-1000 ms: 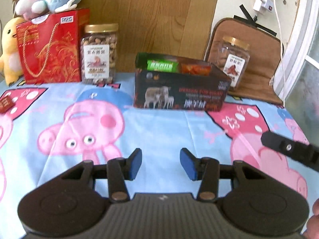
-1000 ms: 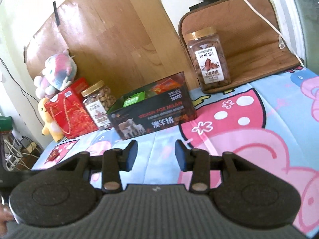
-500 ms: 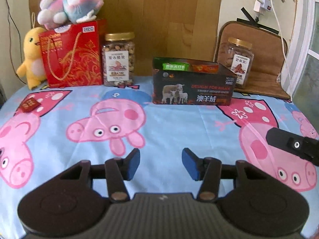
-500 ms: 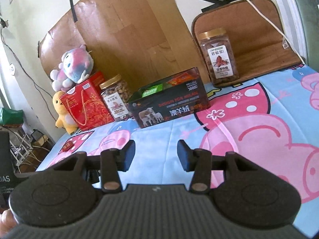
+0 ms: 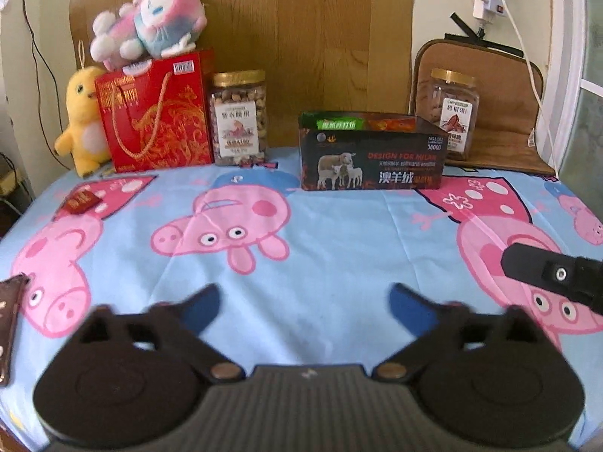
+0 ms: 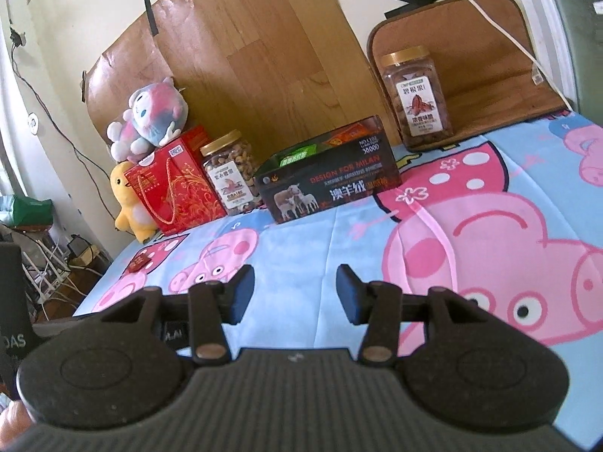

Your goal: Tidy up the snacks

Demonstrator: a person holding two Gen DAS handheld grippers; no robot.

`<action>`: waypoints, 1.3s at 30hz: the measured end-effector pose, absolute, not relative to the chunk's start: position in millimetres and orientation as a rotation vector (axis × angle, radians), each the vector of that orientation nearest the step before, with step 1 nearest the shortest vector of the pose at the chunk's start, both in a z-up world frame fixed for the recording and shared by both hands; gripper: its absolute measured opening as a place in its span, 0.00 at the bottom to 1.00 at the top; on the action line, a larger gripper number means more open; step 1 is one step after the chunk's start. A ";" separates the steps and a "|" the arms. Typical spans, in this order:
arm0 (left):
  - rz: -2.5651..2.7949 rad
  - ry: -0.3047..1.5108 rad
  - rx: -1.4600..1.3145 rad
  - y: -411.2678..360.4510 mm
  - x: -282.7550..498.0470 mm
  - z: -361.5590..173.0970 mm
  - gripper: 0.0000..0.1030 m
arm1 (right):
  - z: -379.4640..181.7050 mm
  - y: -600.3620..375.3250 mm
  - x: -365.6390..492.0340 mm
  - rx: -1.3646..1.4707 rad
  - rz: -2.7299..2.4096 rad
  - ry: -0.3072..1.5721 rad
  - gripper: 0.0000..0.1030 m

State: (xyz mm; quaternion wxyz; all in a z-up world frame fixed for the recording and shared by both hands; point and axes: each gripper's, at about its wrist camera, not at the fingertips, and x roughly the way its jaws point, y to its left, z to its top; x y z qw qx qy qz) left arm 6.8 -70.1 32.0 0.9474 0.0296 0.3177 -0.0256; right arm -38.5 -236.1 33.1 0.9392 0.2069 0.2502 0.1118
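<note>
A dark open box with a sheep picture stands at the back of the table and holds a green packet and an orange packet. It also shows in the right wrist view. A small red packet lies at the left of the cloth. A dark brown packet lies at the left edge. My left gripper is open wide and empty over the near cloth. My right gripper is open and empty; it also shows in the left wrist view.
A red gift bag with a plush toy on top, a yellow plush duck and a nut jar stand at the back left. A second jar stands at the back right against a brown cushion. A Peppa Pig cloth covers the table.
Both grippers have pulled back from the box, so more of the table shows. The left gripper's jaws have opened wider. The brown packet has come into view at the left.
</note>
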 end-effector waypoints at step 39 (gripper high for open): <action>-0.046 0.600 0.148 -76.1 -44.4 41.1 1.00 | 38.0 -230.7 -77.7 0.463 0.190 0.500 0.76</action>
